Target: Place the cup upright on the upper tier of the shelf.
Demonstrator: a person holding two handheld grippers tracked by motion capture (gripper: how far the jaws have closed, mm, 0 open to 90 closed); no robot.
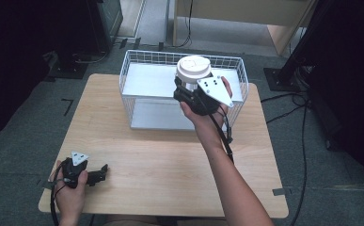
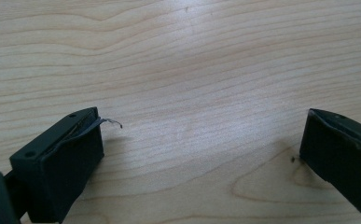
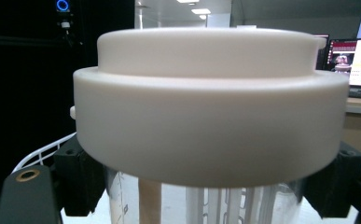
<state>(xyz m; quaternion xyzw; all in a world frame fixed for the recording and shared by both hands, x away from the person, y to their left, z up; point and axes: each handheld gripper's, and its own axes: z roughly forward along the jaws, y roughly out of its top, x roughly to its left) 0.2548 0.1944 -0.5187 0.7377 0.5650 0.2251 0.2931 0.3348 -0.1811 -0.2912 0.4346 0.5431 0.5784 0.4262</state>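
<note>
High view first: the wooden table (image 1: 161, 160) takes up most of the scene, with a white wire basket (image 1: 137, 75) standing at its far edge, a flat grey panel lying inside it. Over the basket's right half, the right gripper (image 1: 189, 87) holds up a clear jar with a broad white lid (image 1: 193, 67), jaws clamped on the glass just under the lid. The right gripper view bears that out: the lid (image 3: 211, 116) looms close, a black jaw pressed to each side of the clear wall beneath it. Near the left corner, the left gripper (image 1: 102, 172) rests low on the tabletop, jaws spread wide with nothing between them.

To my eye this is the carrying step, the jar held above the basket. Next it would need a steady, upright descent onto the basket floor, staying clear of the wire rim, before the jaws let go.
</note>
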